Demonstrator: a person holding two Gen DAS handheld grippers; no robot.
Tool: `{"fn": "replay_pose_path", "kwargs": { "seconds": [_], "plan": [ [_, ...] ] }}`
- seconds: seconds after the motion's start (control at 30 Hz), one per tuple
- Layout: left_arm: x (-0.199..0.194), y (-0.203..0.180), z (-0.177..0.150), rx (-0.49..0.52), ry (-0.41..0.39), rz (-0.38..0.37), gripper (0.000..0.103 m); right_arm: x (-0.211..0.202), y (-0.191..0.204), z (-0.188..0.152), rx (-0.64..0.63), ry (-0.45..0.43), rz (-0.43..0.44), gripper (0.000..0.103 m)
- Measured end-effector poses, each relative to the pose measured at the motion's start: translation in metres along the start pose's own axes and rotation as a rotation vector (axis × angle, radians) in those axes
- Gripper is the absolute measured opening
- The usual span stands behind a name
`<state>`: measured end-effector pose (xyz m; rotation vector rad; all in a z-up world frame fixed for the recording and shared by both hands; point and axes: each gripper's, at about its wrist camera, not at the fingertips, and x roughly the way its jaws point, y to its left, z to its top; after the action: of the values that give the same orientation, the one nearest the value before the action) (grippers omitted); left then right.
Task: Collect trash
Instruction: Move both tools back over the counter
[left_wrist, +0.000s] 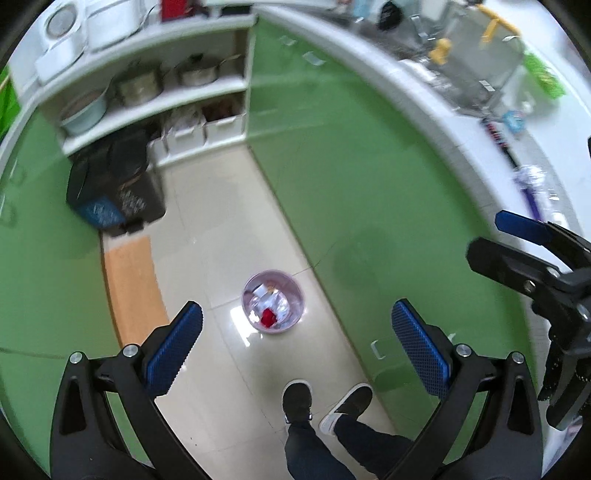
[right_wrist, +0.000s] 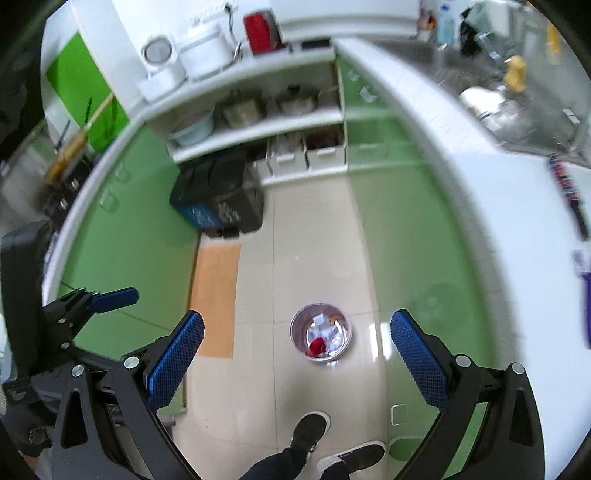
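Observation:
A small pale pink bin (left_wrist: 273, 307) stands on the tiled floor below both grippers; it also shows in the right wrist view (right_wrist: 320, 333). It holds white crumpled scraps and a red piece (left_wrist: 269, 318). My left gripper (left_wrist: 295, 343) is open and empty, high above the floor. My right gripper (right_wrist: 295, 347) is open and empty too, held to the left gripper's right (left_wrist: 532, 254). A purple wrapper (left_wrist: 532, 184) and a dark striped wrapper (left_wrist: 496, 134) lie on the white counter (left_wrist: 424, 107) at the right.
Green cabinets (left_wrist: 351, 166) line both sides of the narrow floor. A dark crate (left_wrist: 114, 188) and an orange mat (left_wrist: 133, 288) lie at the left. Shelves with pots (left_wrist: 147, 85) are at the far end. The person's feet (left_wrist: 325, 402) are below. A sink (left_wrist: 472, 55) sits in the counter.

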<state>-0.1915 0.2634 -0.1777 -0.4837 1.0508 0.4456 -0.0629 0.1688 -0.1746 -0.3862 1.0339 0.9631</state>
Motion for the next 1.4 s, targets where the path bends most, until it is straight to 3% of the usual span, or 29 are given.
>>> {"fn": "replay_pose_path", "kwargs": {
  "seconds": [0.33, 0.77, 1.0, 1.4],
  "plan": [
    [-0.048, -0.106, 0.033, 0.197, -0.066, -0.094, 0.1, -0.121, -0.091, -0.026, 0.157, -0.14, -0.172, 0.097],
    [-0.046, -0.254, 0.05, 0.42, -0.064, -0.218, 0.1, -0.203, -0.218, -0.092, 0.372, -0.204, -0.343, 0.097],
    [-0.018, -0.316, 0.061, 0.474, -0.027, -0.238, 0.1, -0.206, -0.271, -0.101, 0.403, -0.181, -0.378, 0.097],
    [0.017, -0.352, 0.076, 0.46, 0.022, -0.192, 0.1, -0.149, -0.34, -0.076, 0.314, -0.052, -0.313, 0.097]
  ]
}}
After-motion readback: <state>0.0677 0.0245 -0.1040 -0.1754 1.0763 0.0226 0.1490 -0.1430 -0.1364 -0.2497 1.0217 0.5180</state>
